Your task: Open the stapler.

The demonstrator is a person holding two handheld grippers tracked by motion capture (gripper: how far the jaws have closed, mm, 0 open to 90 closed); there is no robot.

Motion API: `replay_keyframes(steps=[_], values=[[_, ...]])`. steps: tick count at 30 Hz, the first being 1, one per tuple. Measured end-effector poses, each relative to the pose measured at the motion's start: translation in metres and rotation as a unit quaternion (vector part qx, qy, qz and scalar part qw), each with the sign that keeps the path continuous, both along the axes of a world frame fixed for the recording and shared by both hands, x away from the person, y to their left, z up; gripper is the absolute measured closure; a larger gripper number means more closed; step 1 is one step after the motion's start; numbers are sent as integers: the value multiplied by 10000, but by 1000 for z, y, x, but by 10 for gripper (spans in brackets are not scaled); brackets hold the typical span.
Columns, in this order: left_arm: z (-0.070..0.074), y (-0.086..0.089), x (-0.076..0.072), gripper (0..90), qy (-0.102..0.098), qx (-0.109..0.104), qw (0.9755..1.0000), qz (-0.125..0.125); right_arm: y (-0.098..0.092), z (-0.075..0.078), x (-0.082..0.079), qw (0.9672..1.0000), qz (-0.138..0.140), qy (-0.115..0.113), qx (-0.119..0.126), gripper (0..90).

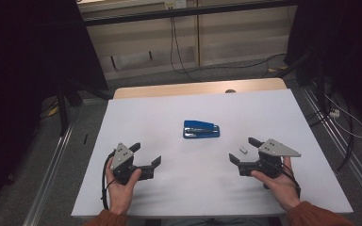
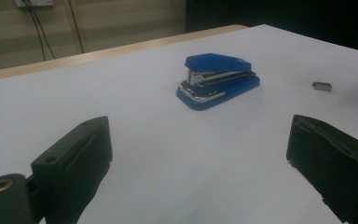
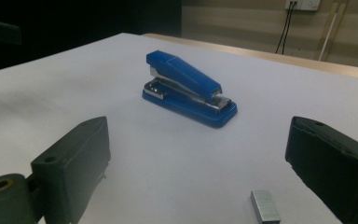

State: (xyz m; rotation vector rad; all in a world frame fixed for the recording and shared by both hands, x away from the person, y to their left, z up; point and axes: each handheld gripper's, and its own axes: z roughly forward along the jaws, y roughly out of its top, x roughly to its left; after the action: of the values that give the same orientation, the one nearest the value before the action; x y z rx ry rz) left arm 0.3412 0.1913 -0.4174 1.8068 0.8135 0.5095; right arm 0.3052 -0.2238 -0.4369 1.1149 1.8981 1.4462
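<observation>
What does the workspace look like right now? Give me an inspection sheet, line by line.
Surface: white table top, with a wooden strip along its far edge.
Job's things: blue stapler, shut, lying mid-table; small block of staples on the table beside the right gripper's far jaw.
Clutter: nothing seen.
Grippers: left gripper and right gripper, both hand-held, jaws wide apart, holding nothing.
Cables: one trails from the left gripper; others run on the floor beyond and to the right.
Surroundings: dim room, pale wall panels, dark stands on either side.
</observation>
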Motion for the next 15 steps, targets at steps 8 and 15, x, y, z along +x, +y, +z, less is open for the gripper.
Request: replay_keyframes(steps=[8,15], values=[[2,-15,13,83,36,122,9999,-69,8,0,8,10000,51,-14,-65,60],[5,-24,25,79,212,-144,9995,-177,17,4,16,9997,203,-59,-119,70]])
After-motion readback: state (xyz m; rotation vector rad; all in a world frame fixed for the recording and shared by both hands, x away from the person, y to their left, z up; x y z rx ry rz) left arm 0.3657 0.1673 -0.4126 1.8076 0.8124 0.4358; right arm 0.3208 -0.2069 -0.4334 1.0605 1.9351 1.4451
